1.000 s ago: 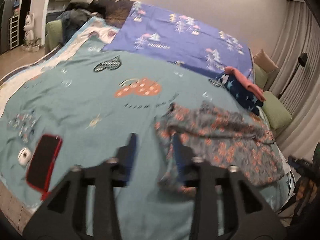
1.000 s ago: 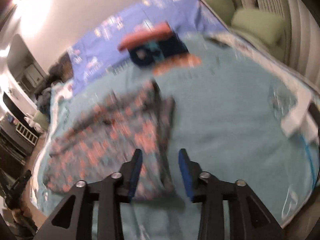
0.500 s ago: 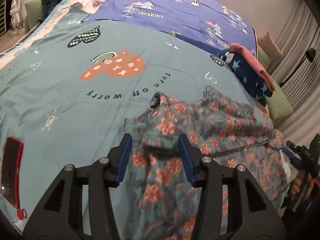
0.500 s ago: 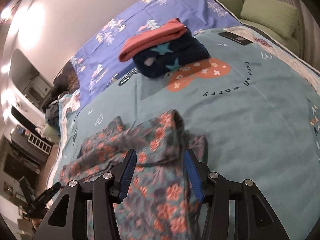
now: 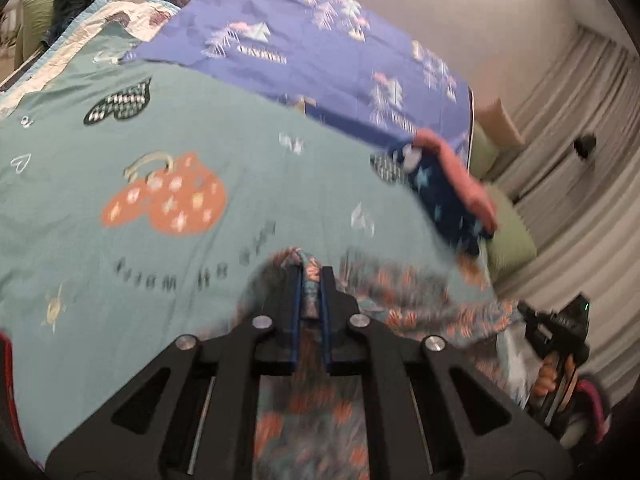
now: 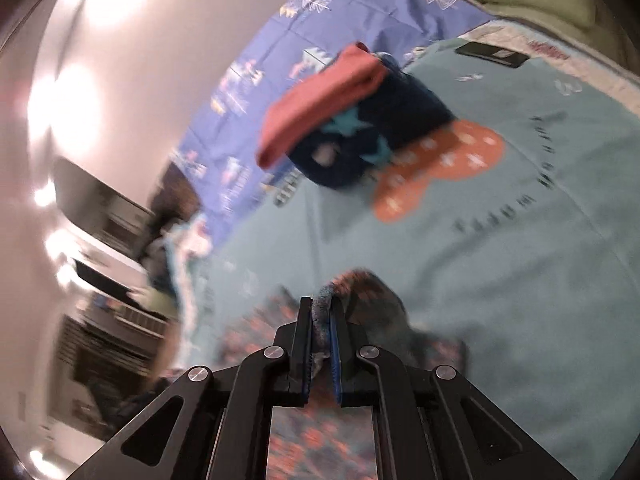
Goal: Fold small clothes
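Observation:
A grey floral garment (image 5: 400,292) with orange flowers lies crumpled on the teal blanket (image 5: 120,240). My left gripper (image 5: 311,270) is closing its jaws on a raised fold of it, and the blue pads press the cloth between them. In the right wrist view my right gripper (image 6: 322,302) is closing on another fold of the floral garment (image 6: 316,436), with fabric pinched between the pads. The left wrist view also shows the right gripper (image 5: 560,332) at the bed's right edge, held by a hand.
A folded stack (image 6: 360,120) of a navy star garment with a pink one on top sits further up the blanket (image 6: 540,280). A black phone (image 6: 490,54) lies near the far edge. A green pillow (image 5: 512,236) and curtains lie beyond the bed.
Both grippers pushed forward over the floral garment and went from open to closed on folds of it. Both views have tilted.

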Available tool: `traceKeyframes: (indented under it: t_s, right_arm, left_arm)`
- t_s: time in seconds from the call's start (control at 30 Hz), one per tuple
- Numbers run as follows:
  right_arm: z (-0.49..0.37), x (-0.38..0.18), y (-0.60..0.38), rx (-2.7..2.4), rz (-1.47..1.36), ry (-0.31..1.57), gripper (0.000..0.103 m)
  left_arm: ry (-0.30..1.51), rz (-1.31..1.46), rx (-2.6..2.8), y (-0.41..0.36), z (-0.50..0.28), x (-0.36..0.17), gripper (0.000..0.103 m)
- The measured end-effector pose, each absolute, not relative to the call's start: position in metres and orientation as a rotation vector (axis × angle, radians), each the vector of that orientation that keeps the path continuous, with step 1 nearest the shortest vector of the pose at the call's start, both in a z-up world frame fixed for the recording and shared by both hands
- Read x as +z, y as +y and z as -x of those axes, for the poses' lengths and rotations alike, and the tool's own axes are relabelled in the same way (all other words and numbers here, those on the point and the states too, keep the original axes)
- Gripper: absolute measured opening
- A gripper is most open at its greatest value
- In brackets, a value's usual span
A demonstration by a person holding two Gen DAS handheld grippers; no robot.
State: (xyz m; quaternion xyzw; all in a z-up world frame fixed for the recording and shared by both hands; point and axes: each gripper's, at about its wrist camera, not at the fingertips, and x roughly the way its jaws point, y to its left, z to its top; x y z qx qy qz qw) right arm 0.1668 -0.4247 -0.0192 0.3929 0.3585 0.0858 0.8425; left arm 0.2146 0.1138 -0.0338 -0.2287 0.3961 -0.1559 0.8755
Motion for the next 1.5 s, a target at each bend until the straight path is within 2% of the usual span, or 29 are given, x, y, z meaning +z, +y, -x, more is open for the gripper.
traceKeyframes:
  t_s: [0.17, 0.27, 0.33, 0.43, 0.53, 0.63, 0.87, 1.1, 1.13, 1.17, 1.2, 1.23, 1.43, 1.5]
  right_arm:
    - [-0.218, -0.025, -0.443, 0.124, -0.909, 0.745, 0.01]
    - [-0.23, -0.045, -0.44, 0.028, -0.889, 0.827, 0.019]
    - [-0.224, -0.049, -0.433, 0.016, -0.819, 0.843, 0.03]
    - [-0.203, -0.05, -0.433, -0.005, -0.747, 0.854, 0.033]
    - [-0.176, -0.049, -0.439, -0.048, -0.71, 0.848, 0.043]
    - [-0.148, -0.05, -0.441, -0.052, -0.709, 0.867, 0.044]
    - [-0.09, -0.05, -0.414, 0.056, -0.632, 0.934, 0.044]
    - [-0.072, -0.055, -0.387, 0.087, -0.543, 0.992, 0.044]
    - [-0.07, -0.055, -0.384, 0.088, -0.531, 0.994, 0.041]
    - [-0.068, -0.055, -0.383, 0.087, -0.522, 0.989, 0.037]
    - [-0.065, -0.053, -0.382, 0.084, -0.51, 0.973, 0.016]
    - [-0.064, -0.053, -0.381, 0.076, -0.5, 0.967, 0.004]
    - [-0.047, -0.037, -0.393, 0.114, -0.589, 0.875, 0.004]
    - [-0.038, -0.031, -0.396, 0.133, -0.613, 0.857, 0.004]
  left_arm:
    - [0.871, 0.618, -0.283, 0.127, -0.281, -0.056, 0.011]
    - [0.923, 0.661, -0.175, 0.136, -0.299, -0.084, 0.011]
    - [0.937, 0.671, -0.174, 0.14, -0.293, -0.094, 0.012]
    - [0.932, 0.609, -0.165, 0.144, -0.27, -0.095, 0.025]
    - [0.915, 0.531, -0.159, 0.145, -0.239, -0.089, 0.029]
    - [0.918, 0.532, -0.211, 0.147, -0.205, -0.088, 0.039]
    - [0.961, 0.396, -0.298, 0.135, -0.139, -0.082, 0.039]
    - [0.973, 0.313, -0.338, 0.12, -0.113, -0.08, 0.039]
    - [0.976, 0.304, -0.34, 0.119, -0.11, -0.081, 0.039]
    - [0.974, 0.299, -0.341, 0.118, -0.107, -0.081, 0.033]
    - [0.965, 0.29, -0.344, 0.116, -0.104, -0.082, 0.025]
    - [0.957, 0.273, -0.348, 0.114, -0.103, -0.082, 0.005]
    - [0.905, 0.313, -0.359, 0.125, -0.091, -0.066, 0.005]
    - [0.883, 0.34, -0.368, 0.134, -0.081, -0.057, 0.002]
